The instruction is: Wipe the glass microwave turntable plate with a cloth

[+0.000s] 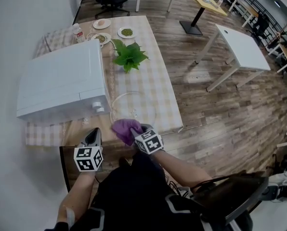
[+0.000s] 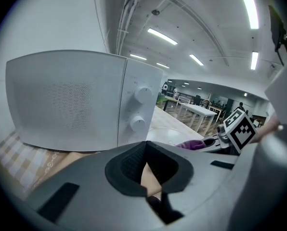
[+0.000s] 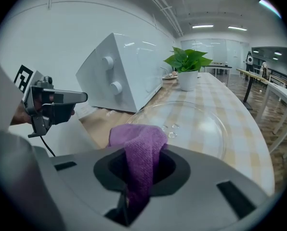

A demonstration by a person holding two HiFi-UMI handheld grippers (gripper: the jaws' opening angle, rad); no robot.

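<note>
The cloth (image 3: 138, 143) is pinched by the right gripper (image 3: 141, 177) at the near rim of the plate (image 3: 206, 124) beside the microwave (image 1: 61, 81), the left gripper (image 2: 144, 172) is pressed together empty, and wiping is judged scarcely begun.

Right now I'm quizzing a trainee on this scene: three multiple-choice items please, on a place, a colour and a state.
1. The glass plate lies: A on the floor; B on the table beside the microwave; C on a chair.
2. The cloth is: A white; B yellow; C purple.
3. The left gripper is: A shut, empty; B shut on the cloth; C open.
Key: B, plate rests on the tabletop; C, plainly purple; A, jaws meet, nothing between.
</note>
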